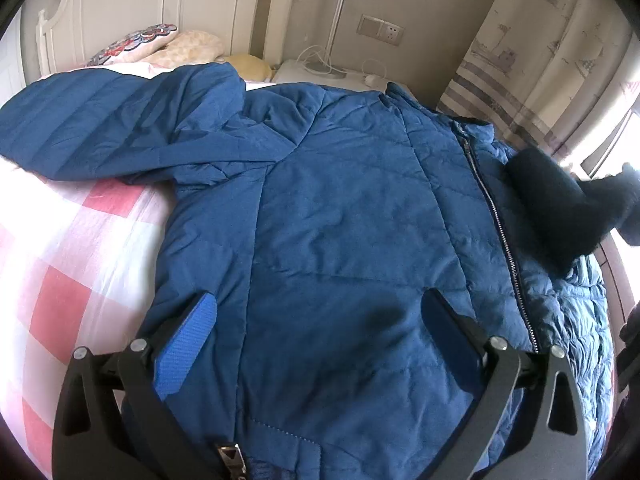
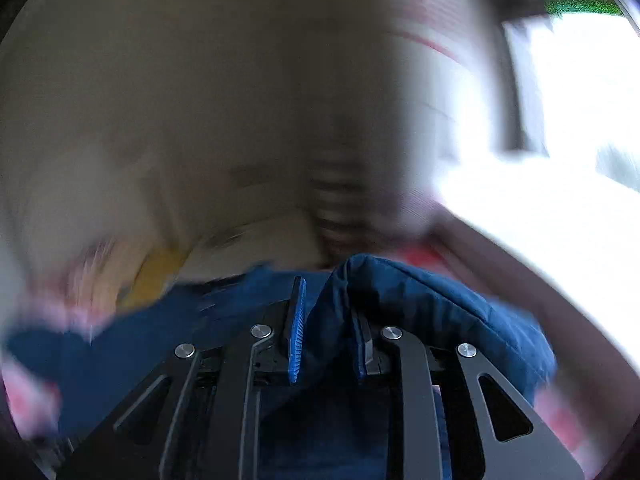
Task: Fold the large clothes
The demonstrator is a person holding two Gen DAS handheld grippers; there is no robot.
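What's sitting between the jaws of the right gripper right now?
A bunched fold of the blue jacket, pinched by the right gripper, seen in the right wrist view.

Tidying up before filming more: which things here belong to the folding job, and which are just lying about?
Job: blue quilted zip-up jacket; right tongs, gripping a fold of it.
Lying about: patterned pillow, cream cushion, white cable, striped curtain.

No readable text, label, brand, number or sign is showing in either view. The zipper pull [image 1: 231, 457] at the blue jacket's [image 1: 340, 240] hem is carrying marks too small and blurred to read.
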